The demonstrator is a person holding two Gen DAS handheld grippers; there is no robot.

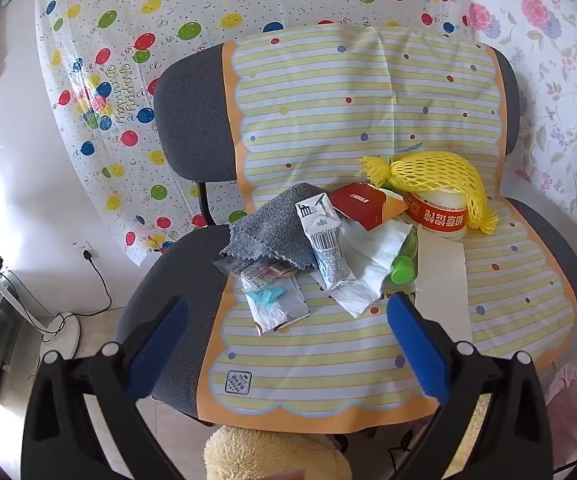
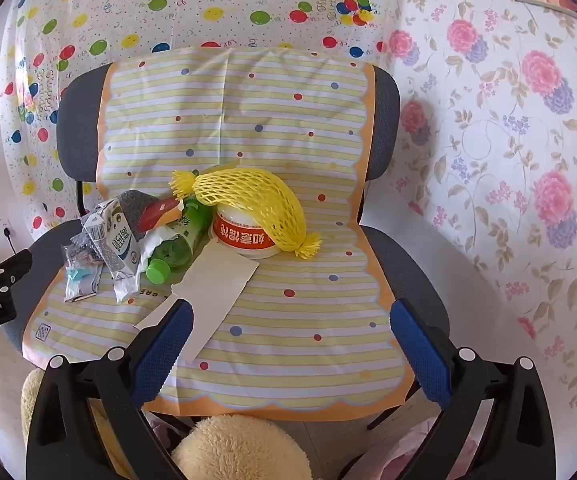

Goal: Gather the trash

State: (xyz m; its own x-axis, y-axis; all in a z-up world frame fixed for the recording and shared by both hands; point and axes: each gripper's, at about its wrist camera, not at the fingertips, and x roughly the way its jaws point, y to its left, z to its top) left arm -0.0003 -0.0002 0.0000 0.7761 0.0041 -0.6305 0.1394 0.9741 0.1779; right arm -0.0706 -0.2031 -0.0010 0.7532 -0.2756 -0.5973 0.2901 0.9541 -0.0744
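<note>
Both claws spread wide and holding nothing: left claw [image 1: 288, 344] hovering over the front of the chair seat, right claw [image 2: 292, 344] hovering over the same seat from the other side, each tilted downward toward the trash. Grey office chair [image 1: 188, 120] draped with a yellow-striped, dotted plastic sheet [image 1: 328, 360] running from backrest to front edge. Trash heaped at the back of the seat, against the backrest. At the left of the heap, a grey cloth [image 1: 272, 228] lying partly over a clear packet [image 1: 272, 296] with blue bits inside. Just beside it, a flattened milk carton [image 1: 324, 240], resting on crumpled white paper [image 1: 368, 268]. Behind those, a red and orange paper box [image 1: 364, 204], tilted. A green bottle [image 2: 176, 248] lying on its side with its cap toward the front, half buried under the white paper. To the right, a white tub with an orange label [image 2: 244, 236], standing upside down by the look of the lettering, with a yellow foam net [image 2: 248, 200] draped over its top and down one side. A flat piece of pale card [image 2: 216, 292] lying in front of the tub, touching it, and reaching toward the left finger of the right claw. Balloon-print sheet [image 1: 128, 60] hung behind the chair, flowered sheet [image 2: 508, 160] on the right. A fuzzy cream object [image 2: 240, 448] below the seat's front edge. A white fan base [image 1: 64, 332] on the floor at far left.
</note>
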